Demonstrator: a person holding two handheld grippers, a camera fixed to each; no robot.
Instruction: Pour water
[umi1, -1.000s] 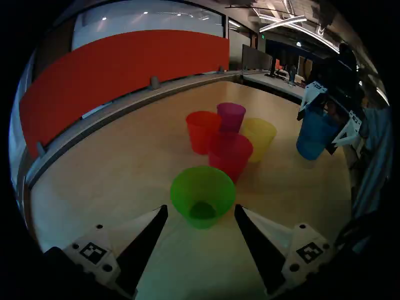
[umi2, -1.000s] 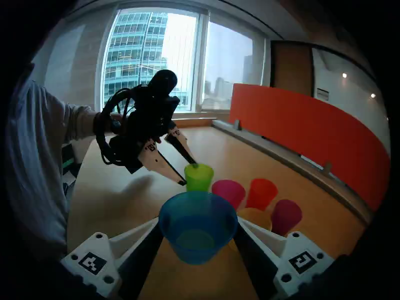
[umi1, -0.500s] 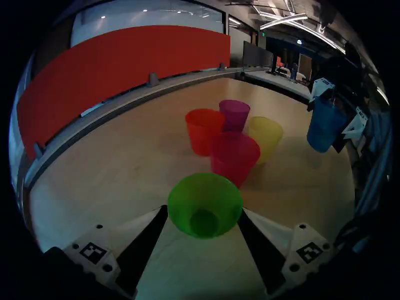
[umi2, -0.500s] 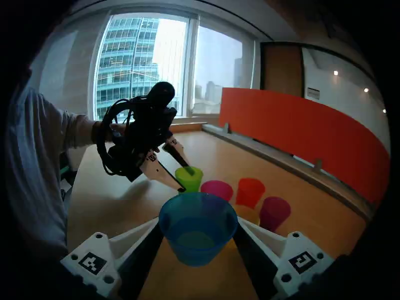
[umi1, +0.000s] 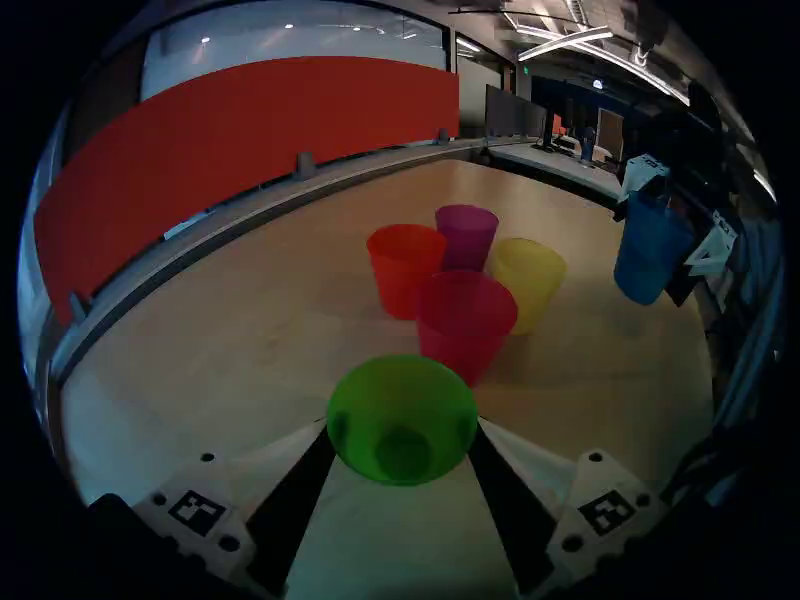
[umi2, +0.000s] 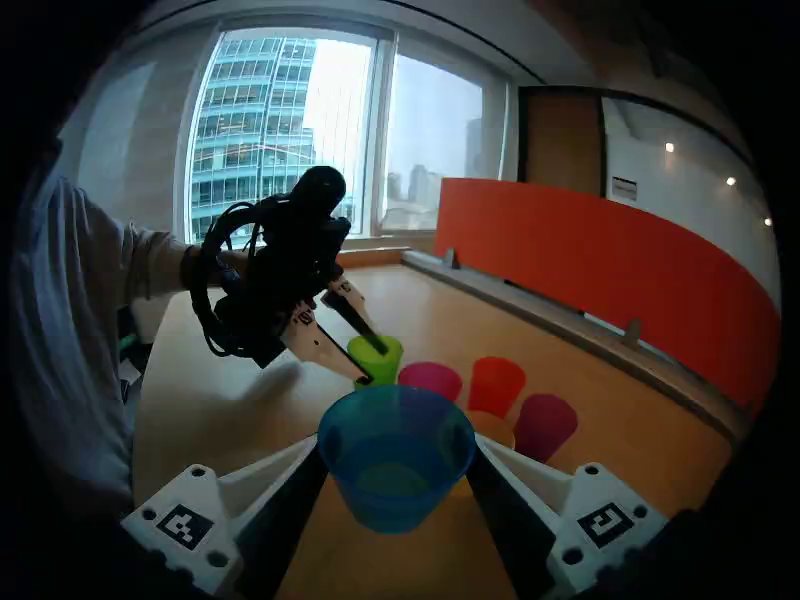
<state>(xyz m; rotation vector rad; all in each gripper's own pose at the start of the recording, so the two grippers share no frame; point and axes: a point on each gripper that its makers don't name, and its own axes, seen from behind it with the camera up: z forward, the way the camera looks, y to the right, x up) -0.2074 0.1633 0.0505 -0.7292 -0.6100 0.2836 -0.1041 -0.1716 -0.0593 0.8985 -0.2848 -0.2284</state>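
On the pale wooden table (umi1: 250, 330), the pink plastic cup (umi1: 466, 325) stands at 1 o'clock from the green plastic cup (umi1: 402, 420); behind it cluster the red plastic cup (umi1: 405, 268), purple plastic cup (umi1: 466, 235) and yellow plastic cup (umi1: 527, 280); the blue plastic cup (umi1: 650, 250) is well apart at 2 o'clock.

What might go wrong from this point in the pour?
1. The blue cup in the right claw is well apart from the green cup in the left claw; tipping it here would likely spill onto the table.
2. The pink cup stands close behind the green cup and might get knocked.
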